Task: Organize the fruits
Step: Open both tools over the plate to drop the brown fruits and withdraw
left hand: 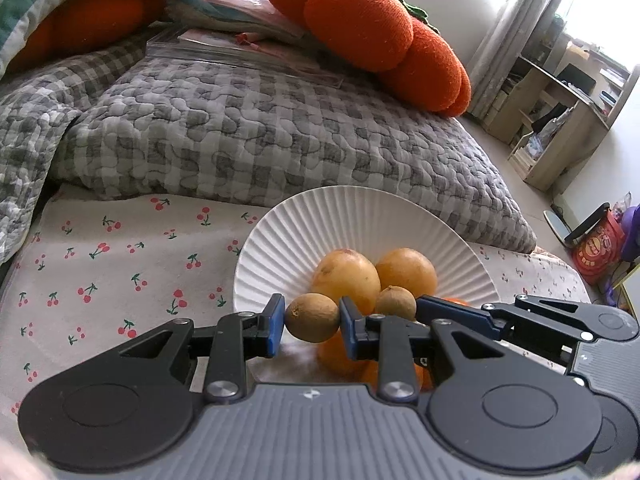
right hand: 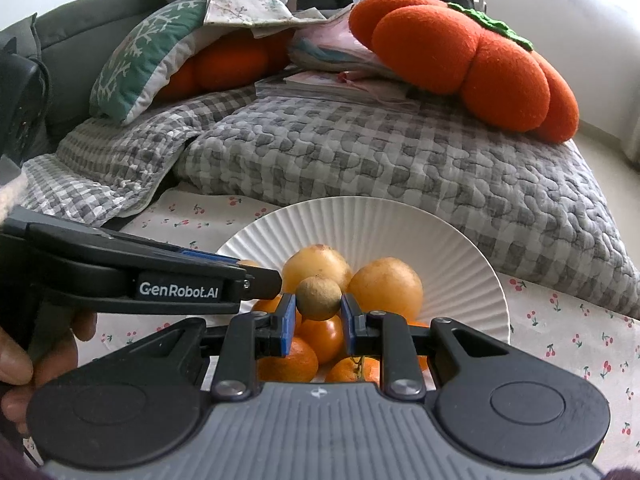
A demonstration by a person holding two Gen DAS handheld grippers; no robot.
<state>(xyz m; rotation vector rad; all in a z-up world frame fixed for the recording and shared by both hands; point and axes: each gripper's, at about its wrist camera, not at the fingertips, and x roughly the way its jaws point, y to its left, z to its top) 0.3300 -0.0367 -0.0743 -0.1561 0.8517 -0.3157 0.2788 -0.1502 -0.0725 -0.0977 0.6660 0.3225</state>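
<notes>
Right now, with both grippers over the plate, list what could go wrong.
1. The left gripper and right gripper each pinch a small round brown fruit; a loosened grip could drop one so it rolls off.
2. The white plate sits on soft cherry-print bedding, so a push may tip it.
3. The yellow fruits and oranges are heaped; released fruit may bounce out.

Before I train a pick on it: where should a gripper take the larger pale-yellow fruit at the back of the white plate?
Probably across the widest middle of the larger pale-yellow fruit, coming from above. It is rounded and smooth, so pads off-centre could slip. The second yellow fruit sits close on one side and oranges crowd the near side; only its top and the side toward the bare plate look free.
</notes>
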